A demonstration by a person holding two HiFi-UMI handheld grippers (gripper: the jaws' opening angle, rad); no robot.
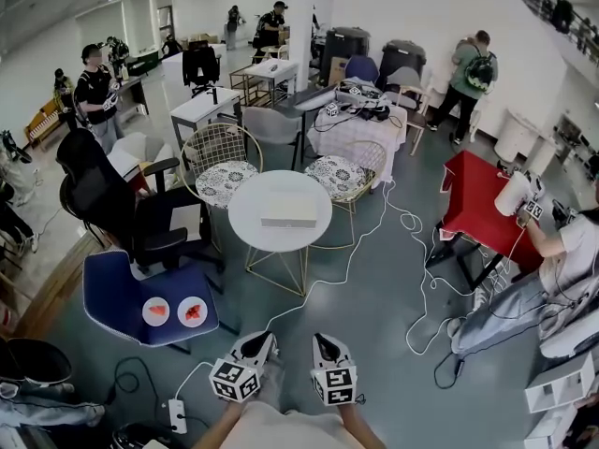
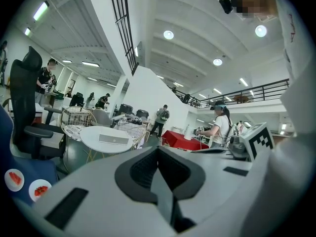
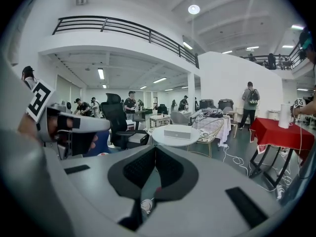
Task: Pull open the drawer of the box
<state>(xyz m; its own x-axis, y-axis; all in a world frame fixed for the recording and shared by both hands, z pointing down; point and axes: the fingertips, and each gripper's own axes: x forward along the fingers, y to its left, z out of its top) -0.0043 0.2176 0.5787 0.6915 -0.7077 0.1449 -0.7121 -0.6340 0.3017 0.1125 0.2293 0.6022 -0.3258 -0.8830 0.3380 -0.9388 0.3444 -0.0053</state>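
Note:
A flat white box [image 1: 288, 216] lies in the middle of a round white table [image 1: 245, 237], a few steps ahead of me; its drawer front looks flush. The box also shows in the left gripper view [image 2: 113, 139] and the right gripper view [image 3: 177, 132], far beyond the jaws. My left gripper [image 1: 256, 341] and right gripper [image 1: 325, 343] hang side by side close to my body, well short of the table. Both have their jaws together with nothing between them, as seen at the left gripper [image 2: 158, 151] and the right gripper [image 3: 155, 150].
A blue chair [image 1: 112, 293] with two plates of red food [image 1: 156, 311] stands at my left front. Wire chairs [image 1: 222, 162] sit behind the table and a black office chair [image 1: 112, 204] to its left. A red table [image 1: 482, 204], white floor cables [image 1: 412, 251] and a seated person lie right.

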